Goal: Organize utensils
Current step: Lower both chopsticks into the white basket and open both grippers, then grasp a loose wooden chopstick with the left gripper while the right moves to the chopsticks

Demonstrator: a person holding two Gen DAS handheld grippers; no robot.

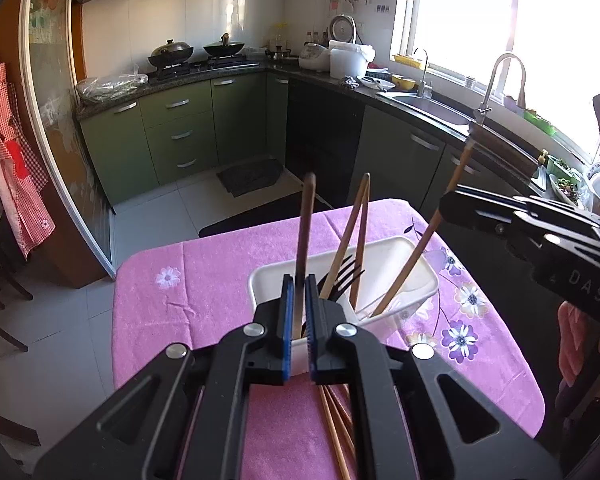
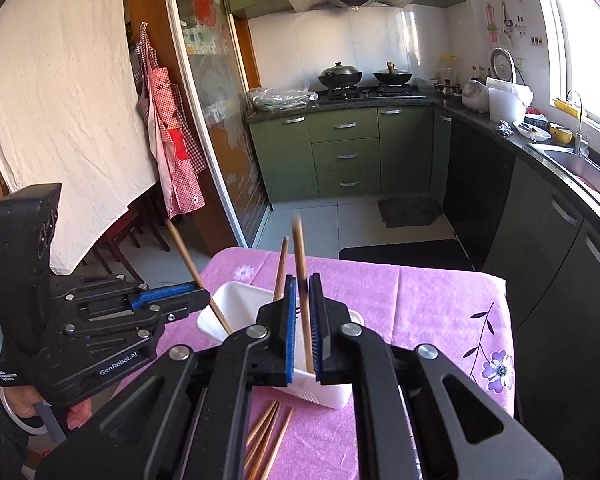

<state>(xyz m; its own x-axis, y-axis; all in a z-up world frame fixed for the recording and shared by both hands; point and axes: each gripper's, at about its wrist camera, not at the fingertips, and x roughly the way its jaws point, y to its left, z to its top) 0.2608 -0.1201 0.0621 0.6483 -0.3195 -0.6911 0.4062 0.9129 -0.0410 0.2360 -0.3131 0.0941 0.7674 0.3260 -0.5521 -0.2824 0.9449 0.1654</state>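
Note:
A white rectangular holder (image 1: 384, 258) stands on the pink table. It holds two leaning chopsticks (image 1: 358, 236) and a black fork (image 1: 342, 276). My left gripper (image 1: 299, 280) is shut on a dark wooden chopstick (image 1: 305, 220), held upright with its lower end in the holder. My right gripper (image 2: 303, 286) is shut on a lighter wooden chopstick (image 2: 300, 256), also standing into the holder (image 2: 236, 304). In the left wrist view the right gripper (image 1: 448, 204) comes in from the right. In the right wrist view the left gripper (image 2: 202, 294) comes in from the left. Several loose chopsticks (image 2: 266, 440) lie on the cloth in front of the holder.
The table has a pink floral cloth (image 1: 204, 280) and stands in a kitchen. Green cabinets (image 1: 188, 128), a stove with two woks (image 1: 196, 54) and a sink (image 1: 428, 104) line the far walls. A dark floor mat (image 1: 250, 176) lies beyond the table.

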